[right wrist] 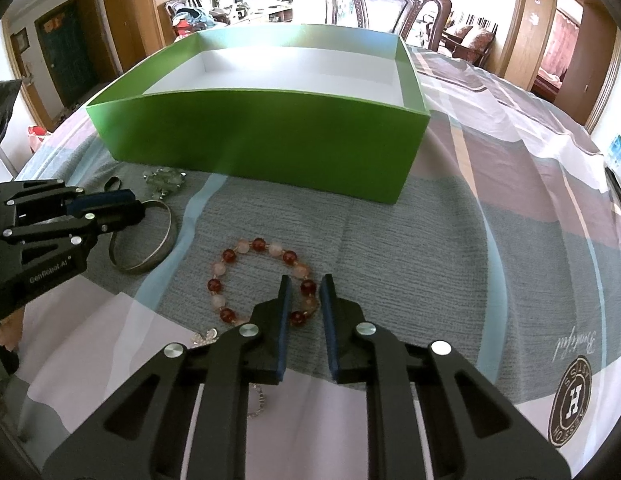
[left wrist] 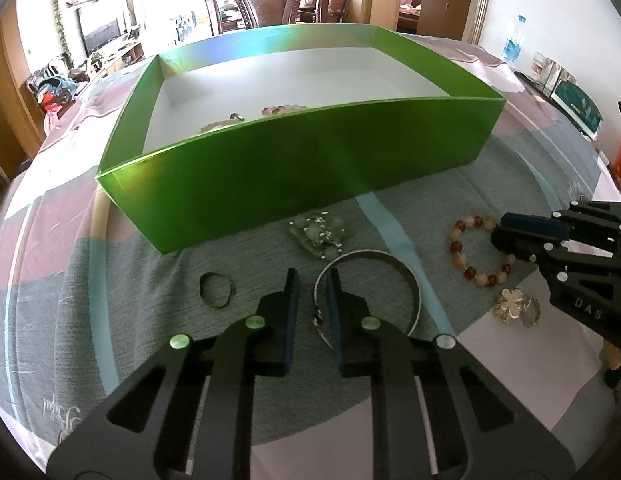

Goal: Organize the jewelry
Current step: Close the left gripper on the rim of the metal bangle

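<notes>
1. Two tools are down on the cloth-covered desk (right wrist: 490,220), each narrowed around its own piece. The left tool (left wrist: 312,276) straddles the left rim of the silver bangle (left wrist: 390,258): one pad stands inside the ring, the other outside. Whether the pads already press the rim cannot be told.
2. The right tool (right wrist: 305,280) brackets the near-right arc of the red-and-pink bead bracelet (right wrist: 262,280). Beads sit between the pads with a sliver of gap visible, so a firm grip is judged not yet confirmed.
3. The green box (right wrist: 270,140) stands just beyond both pieces, open side up, with a few pieces already lying at its near edge. It is judged to be the destination.
4. The bangle lies flat, its opening facing up and its gap toward the tool; no true long axis is shown. The bracelet also lies flat, a loose oval stretched roughly from near-left to far-right.
5. For a clean step, each grip should be closed fully before any lift. The bangle rim is thin and smooth and may slip sideways; the beads may roll out, so a straight-up lift is advised.
</notes>
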